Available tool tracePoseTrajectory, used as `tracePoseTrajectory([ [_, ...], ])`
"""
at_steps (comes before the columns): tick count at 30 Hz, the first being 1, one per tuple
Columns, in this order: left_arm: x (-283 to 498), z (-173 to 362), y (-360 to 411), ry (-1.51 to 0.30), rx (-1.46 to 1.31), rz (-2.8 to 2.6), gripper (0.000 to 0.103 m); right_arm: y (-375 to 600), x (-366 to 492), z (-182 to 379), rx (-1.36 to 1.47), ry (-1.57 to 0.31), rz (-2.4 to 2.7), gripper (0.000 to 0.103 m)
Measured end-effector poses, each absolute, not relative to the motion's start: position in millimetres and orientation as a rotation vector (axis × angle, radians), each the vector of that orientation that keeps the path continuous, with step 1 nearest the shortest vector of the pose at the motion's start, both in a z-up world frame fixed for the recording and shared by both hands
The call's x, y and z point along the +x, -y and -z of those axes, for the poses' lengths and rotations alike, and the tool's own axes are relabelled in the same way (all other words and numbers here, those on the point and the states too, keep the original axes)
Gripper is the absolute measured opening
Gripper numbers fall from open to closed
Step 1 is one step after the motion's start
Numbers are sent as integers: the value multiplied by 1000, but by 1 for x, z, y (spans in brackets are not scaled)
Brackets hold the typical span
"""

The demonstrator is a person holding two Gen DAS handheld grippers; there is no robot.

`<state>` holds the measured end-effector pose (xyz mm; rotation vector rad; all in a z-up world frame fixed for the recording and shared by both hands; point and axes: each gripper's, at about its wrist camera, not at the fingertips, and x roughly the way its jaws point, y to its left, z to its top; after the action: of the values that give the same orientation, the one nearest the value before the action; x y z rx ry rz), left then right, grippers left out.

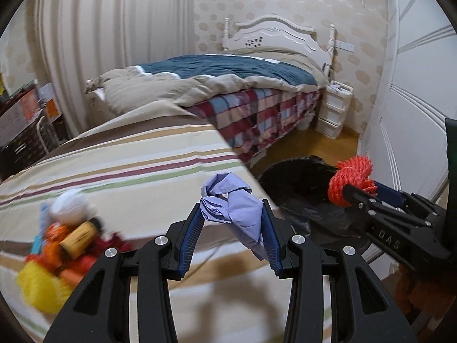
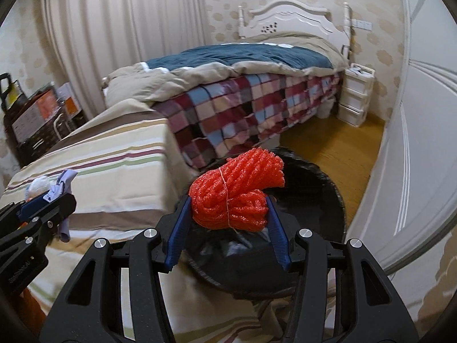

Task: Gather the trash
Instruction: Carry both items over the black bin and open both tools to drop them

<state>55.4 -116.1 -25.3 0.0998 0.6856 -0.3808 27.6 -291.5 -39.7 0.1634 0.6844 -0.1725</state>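
Observation:
My left gripper [image 1: 232, 214] is shut on a crumpled lilac glove [image 1: 232, 200] and holds it above the striped cloth [image 1: 137, 160], near its right edge. My right gripper [image 2: 228, 208] is shut on a red foam net bundle [image 2: 238, 191] tied with a string, held over a bin lined with a black bag [image 2: 314, 200]. In the left wrist view the right gripper [image 1: 347, 193] with the red bundle [image 1: 352, 180] hangs over the black bag [image 1: 300, 183]. In the right wrist view the left gripper [image 2: 54, 195] with the glove [image 2: 64, 184] shows at the left.
A blurred pile of coloured trash [image 1: 57, 254] with a white wad [image 1: 70, 205] lies on the striped cloth at the left. Behind stand a bed [image 1: 228, 85] with a checked blanket, a white drawer unit [image 1: 332, 108], boxes [image 1: 25, 123] at the left and a white door [image 1: 414, 91] at the right.

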Motion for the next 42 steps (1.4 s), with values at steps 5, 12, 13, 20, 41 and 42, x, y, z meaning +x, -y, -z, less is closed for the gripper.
tracePoseTrajectory([
  [5, 71, 34, 149, -712, 122, 409, 42, 317, 37, 48, 193, -696, 204, 50],
  [12, 91, 41, 183, -722, 172, 435, 42, 339, 47, 57, 218, -701, 236, 50],
  [13, 95, 44, 186, -727, 177, 436, 42, 340, 48, 58, 219, -702, 241, 50],
  [20, 109, 54, 208, -746, 215, 428, 42, 358, 57, 68, 241, -719, 261, 50],
  [41, 117, 58, 218, -741, 228, 399, 73, 375, 58, 75, 261, -720, 298, 62],
  [42, 116, 57, 217, -739, 226, 396, 74, 376, 59, 74, 260, -720, 302, 63],
])
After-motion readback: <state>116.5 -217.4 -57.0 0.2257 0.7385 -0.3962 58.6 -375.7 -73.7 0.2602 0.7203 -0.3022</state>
